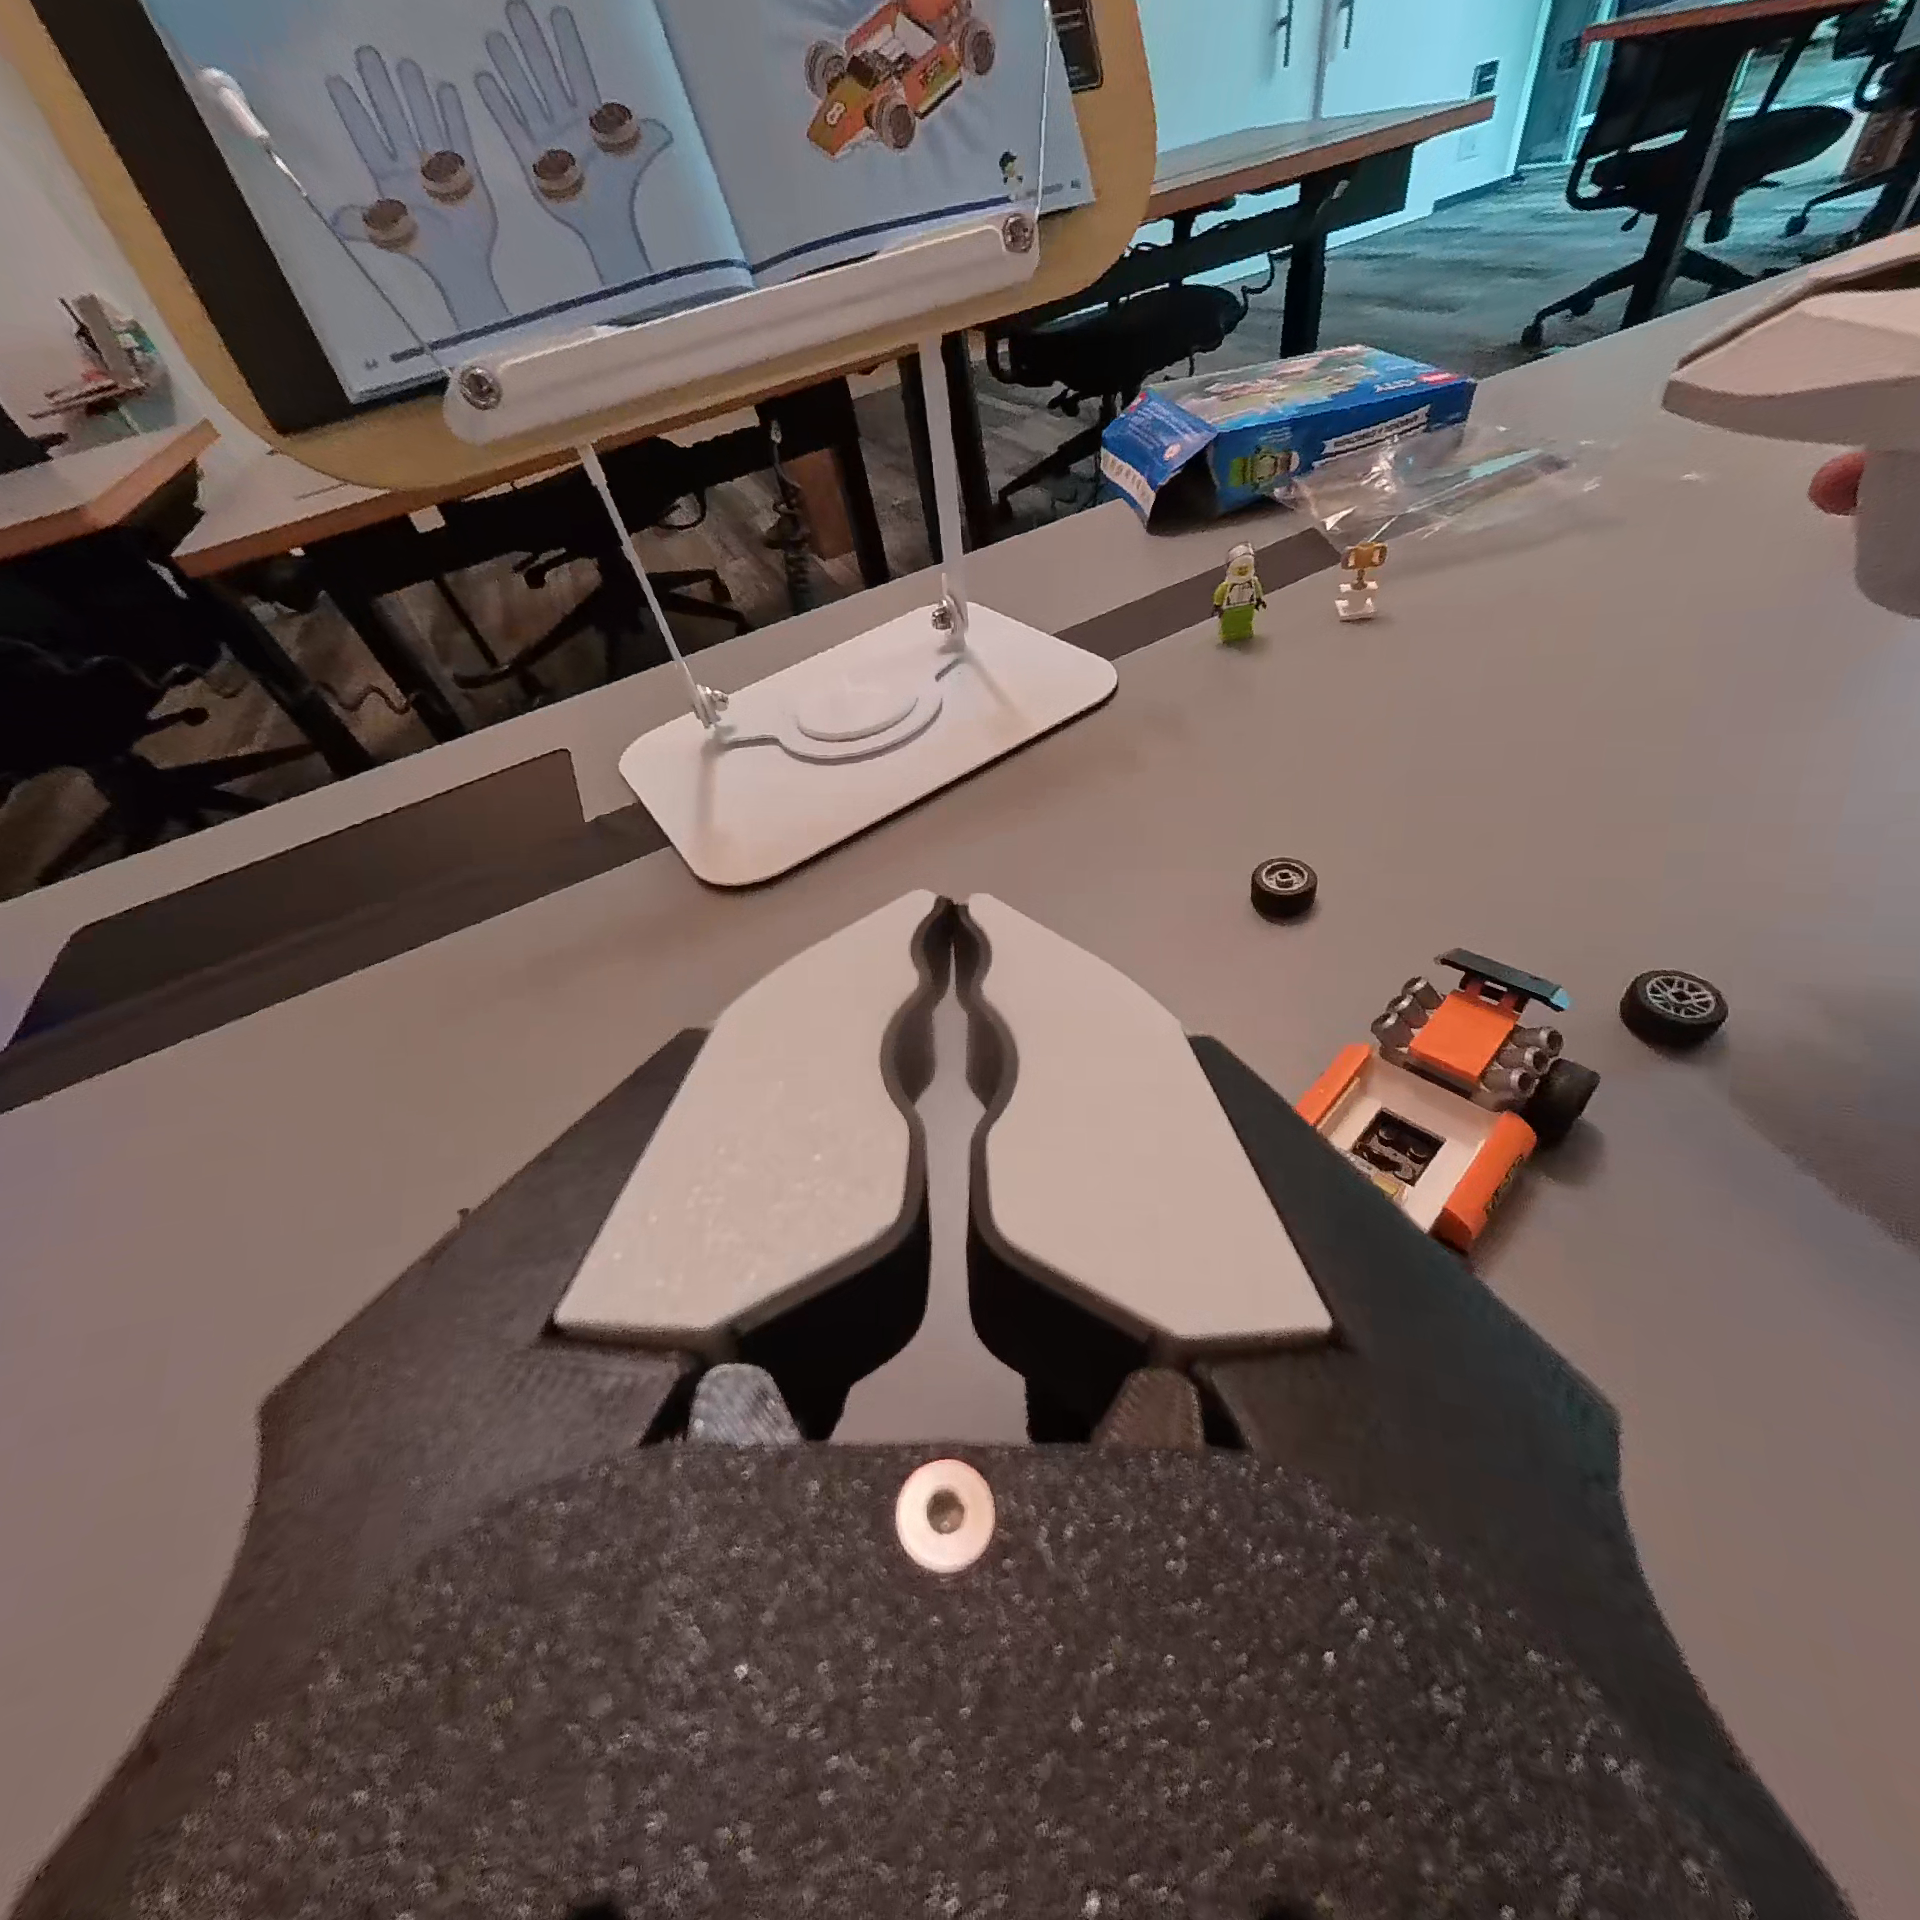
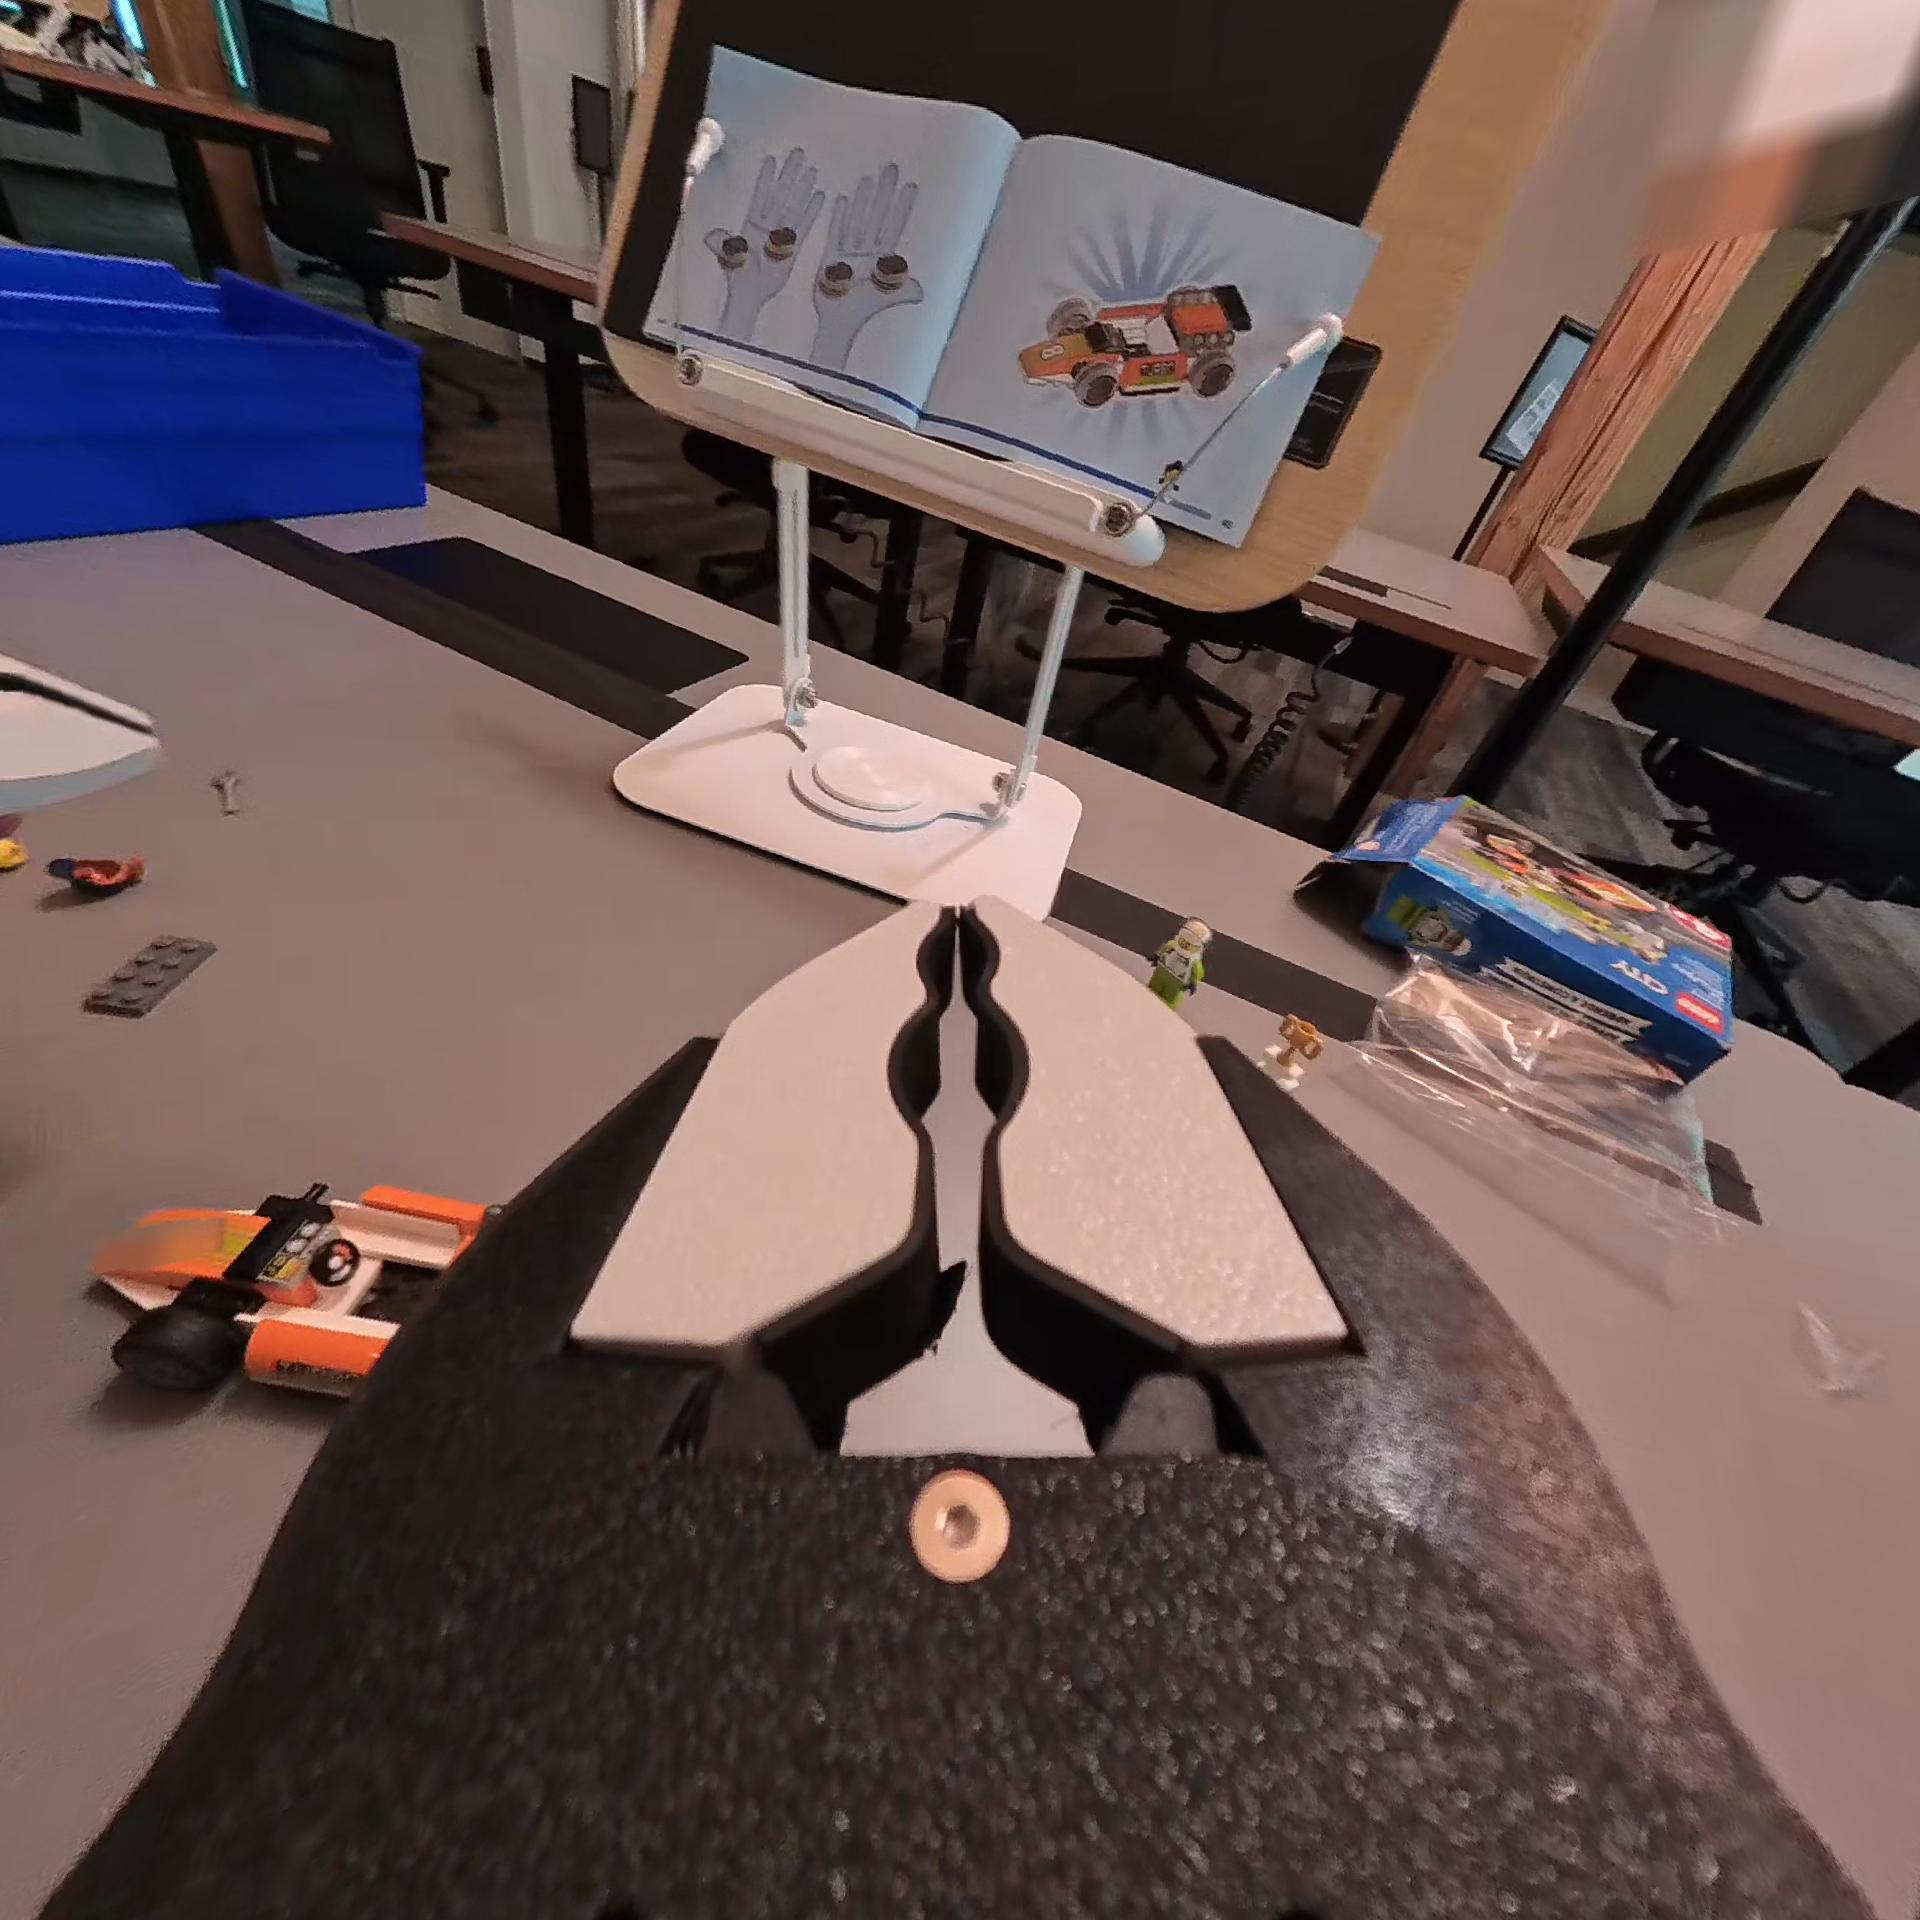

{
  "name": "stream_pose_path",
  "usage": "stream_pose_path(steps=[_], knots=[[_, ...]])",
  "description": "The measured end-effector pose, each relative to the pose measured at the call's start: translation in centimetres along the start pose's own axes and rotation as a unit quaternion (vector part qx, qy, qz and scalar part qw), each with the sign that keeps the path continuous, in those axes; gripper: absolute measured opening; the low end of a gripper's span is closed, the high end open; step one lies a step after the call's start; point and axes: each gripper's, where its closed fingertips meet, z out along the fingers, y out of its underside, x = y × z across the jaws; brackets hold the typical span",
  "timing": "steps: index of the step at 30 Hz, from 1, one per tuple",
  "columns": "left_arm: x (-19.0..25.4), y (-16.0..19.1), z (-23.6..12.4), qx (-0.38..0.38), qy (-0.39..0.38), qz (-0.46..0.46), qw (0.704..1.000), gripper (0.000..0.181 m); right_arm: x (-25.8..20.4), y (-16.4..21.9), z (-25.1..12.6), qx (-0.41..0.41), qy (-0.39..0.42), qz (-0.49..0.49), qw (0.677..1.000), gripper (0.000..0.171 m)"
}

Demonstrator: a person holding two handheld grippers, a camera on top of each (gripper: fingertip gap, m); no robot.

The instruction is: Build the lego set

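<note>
An orange and white lego car lies on the grey table, right of my left gripper, which is shut and empty. Two loose black wheels lie near the car: a small one and a larger one. In the right wrist view the car lies left of my right gripper, which is shut and empty above the table. A green minifigure and a small trophy stand farther back.
An open instruction booklet sits on a white stand. A blue set box and a clear bag lie to the right. A dark flat plate, small loose pieces and a blue bin are at left. Spacing between my two grippers at the tips: around 20 cm. The green minifigure lies some 20 cm from my right tips, 30 cm from my left tips.
</note>
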Motion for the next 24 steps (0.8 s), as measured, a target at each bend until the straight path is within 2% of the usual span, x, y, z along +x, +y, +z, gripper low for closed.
stream_pose_path(steps=[4,8,16,21,24], knots=[[-0.5,1.3,0.5,-0.024,-0.005,-0.022,0.999,0.000,-1.6,0.3,-0.6,-0.017,-0.020,0.014,1.000,0.001],[0.8,2.7,-0.3,-0.062,0.024,-0.057,0.996,0.000,-3.9,2.6,-2.3,-0.064,-0.037,0.029,0.997,0.001],[5.8,3.6,-7.2,-0.093,0.083,-0.037,0.991,0.000,-8.7,5.7,-8.6,-0.143,-0.078,0.031,0.986,0.000],[7.3,6.8,-8.1,-0.141,0.100,-0.007,0.985,0.000,-9.3,6.8,-10.3,-0.126,-0.091,0.028,0.987,0.000],[7.5,7.1,-8.0,-0.151,0.101,0.004,0.983,0.000,-9.2,6.6,-10.6,-0.107,-0.090,0.034,0.990,0.000]])
